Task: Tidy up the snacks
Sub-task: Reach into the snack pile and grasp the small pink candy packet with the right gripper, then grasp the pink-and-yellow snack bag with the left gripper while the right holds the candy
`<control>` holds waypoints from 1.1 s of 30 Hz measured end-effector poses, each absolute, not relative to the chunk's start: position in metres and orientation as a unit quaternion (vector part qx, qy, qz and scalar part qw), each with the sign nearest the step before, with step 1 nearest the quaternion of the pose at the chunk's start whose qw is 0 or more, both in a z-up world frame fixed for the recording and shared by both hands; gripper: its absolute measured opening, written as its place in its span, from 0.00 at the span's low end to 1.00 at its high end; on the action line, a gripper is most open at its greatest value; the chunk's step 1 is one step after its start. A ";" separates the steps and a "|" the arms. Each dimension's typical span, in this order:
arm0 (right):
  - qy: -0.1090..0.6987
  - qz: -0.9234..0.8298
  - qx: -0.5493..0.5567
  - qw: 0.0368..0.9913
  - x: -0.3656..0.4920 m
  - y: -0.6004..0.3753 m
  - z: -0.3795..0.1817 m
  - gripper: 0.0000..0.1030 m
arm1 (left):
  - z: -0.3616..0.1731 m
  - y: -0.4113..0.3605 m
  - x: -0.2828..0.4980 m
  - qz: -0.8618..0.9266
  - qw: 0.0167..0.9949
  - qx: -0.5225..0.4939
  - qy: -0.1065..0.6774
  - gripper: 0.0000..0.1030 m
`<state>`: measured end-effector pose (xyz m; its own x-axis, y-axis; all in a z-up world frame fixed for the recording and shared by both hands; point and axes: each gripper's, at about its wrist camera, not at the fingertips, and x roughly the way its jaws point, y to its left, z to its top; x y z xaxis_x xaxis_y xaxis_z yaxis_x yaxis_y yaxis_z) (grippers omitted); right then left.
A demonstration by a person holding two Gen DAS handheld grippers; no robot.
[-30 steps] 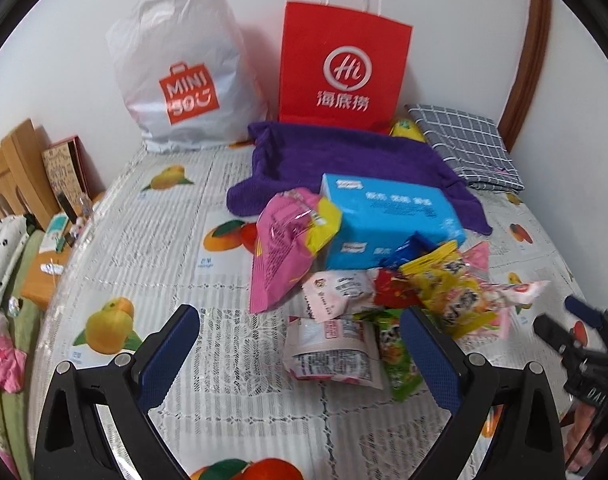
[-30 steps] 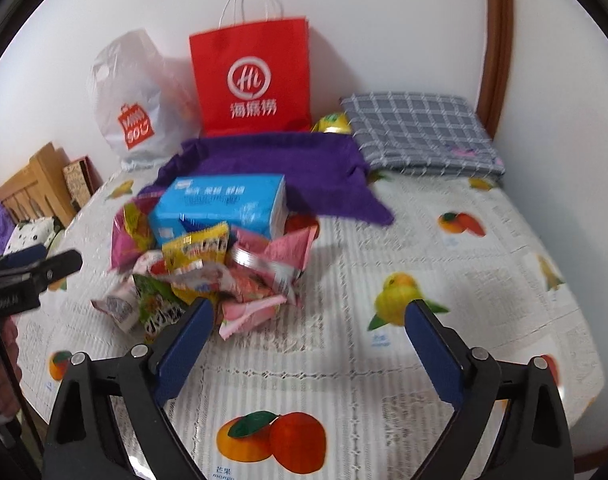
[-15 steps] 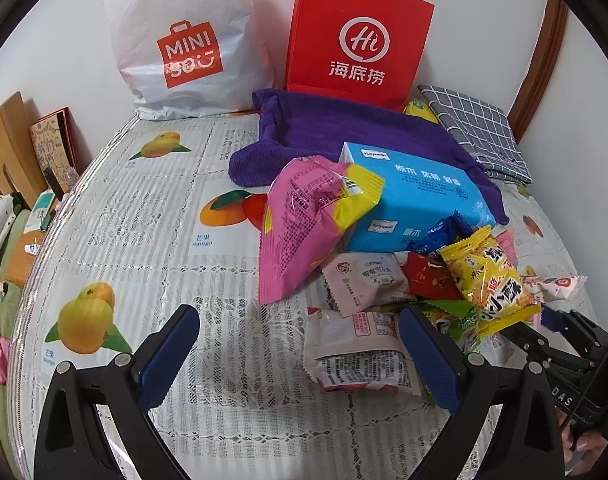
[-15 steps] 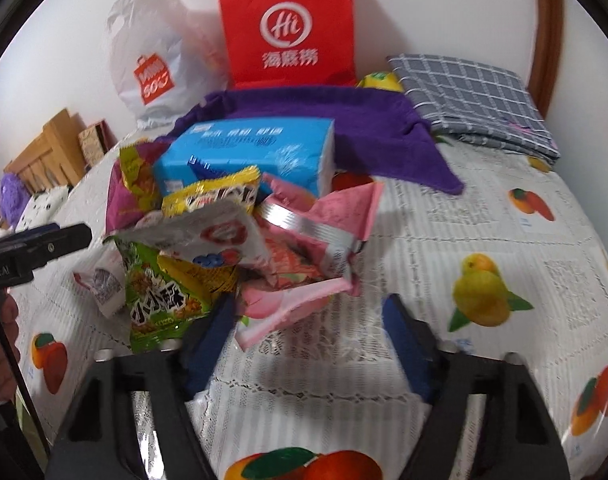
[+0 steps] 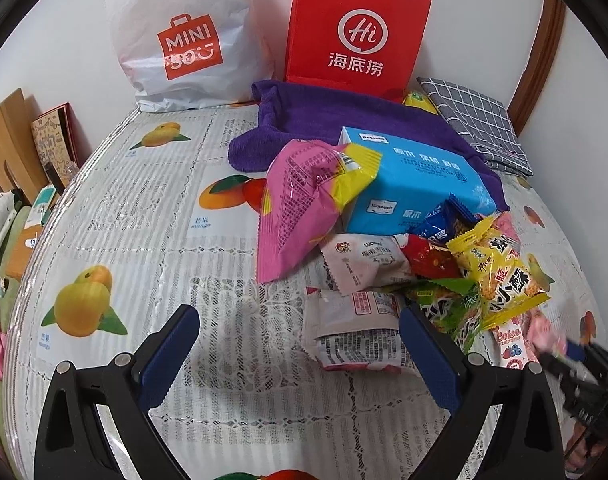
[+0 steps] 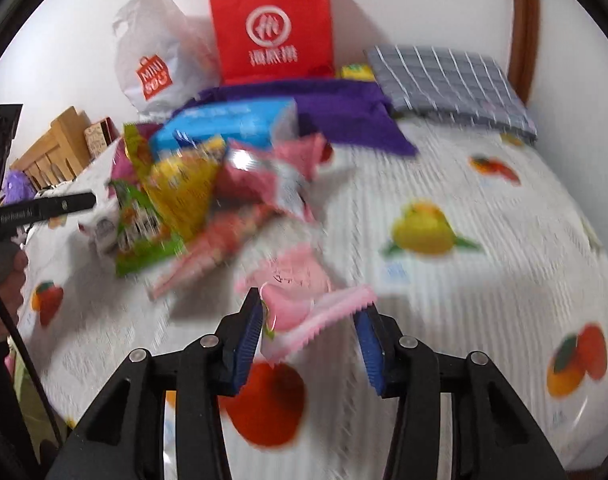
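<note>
Because the pink snack packet [image 6: 304, 312] is pinched only at one crinkled end by the right hand-held gripper [image 6: 309, 328], it could be dropped; the left hand-held gripper [image 5: 300, 344] is held wide.

Snack heap as I see it on my feeds: large pink-and-yellow bag [image 5: 300, 200] leaning against the blue box [image 5: 415, 180]; white packet [image 5: 363, 262] just below it; a second white packet [image 5: 353, 334] nearest my left camera, printed side up; red sachet [image 5: 431, 258], green packet [image 5: 449, 308] and yellow packet [image 5: 499, 276] overlapping at the heap's right. One pink packet [image 6: 307, 308] sits apart, between my right gripper [image 6: 309, 320] fingers, crimped edge outward.
</note>
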<state>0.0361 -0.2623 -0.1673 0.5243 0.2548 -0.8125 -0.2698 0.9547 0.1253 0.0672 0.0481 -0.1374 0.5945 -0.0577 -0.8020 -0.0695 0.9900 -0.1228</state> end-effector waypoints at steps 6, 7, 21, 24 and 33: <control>0.436 0.125 -0.042 0.890 0.017 -0.277 -0.165 0.74 | -0.138 0.041 0.072 -0.001 0.889 -0.067 0.454 0.97; 0.434 0.130 -0.037 0.891 0.018 -0.279 -0.164 0.74 | -0.138 0.040 0.073 -0.002 0.889 -0.066 0.454 0.97; 0.429 0.152 -0.051 0.889 0.052 -0.252 -0.177 0.50 | -0.137 0.044 0.071 -0.016 0.883 -0.055 0.466 0.97; 0.428 0.125 -0.035 0.894 0.059 -0.261 -0.175 0.39 | -0.138 0.047 0.076 -0.007 0.882 -0.054 0.467 0.97; 0.435 0.082 0.004 0.897 0.087 -0.287 -0.178 0.39 | -0.136 0.051 0.114 0.021 0.887 -0.040 0.459 0.97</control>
<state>0.0865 -0.2871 -0.1784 0.6083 0.1502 -0.7794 -0.1431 0.9866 0.0785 0.1135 0.0515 -0.1363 0.5776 0.0008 -0.8163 -0.0746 0.9959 -0.0518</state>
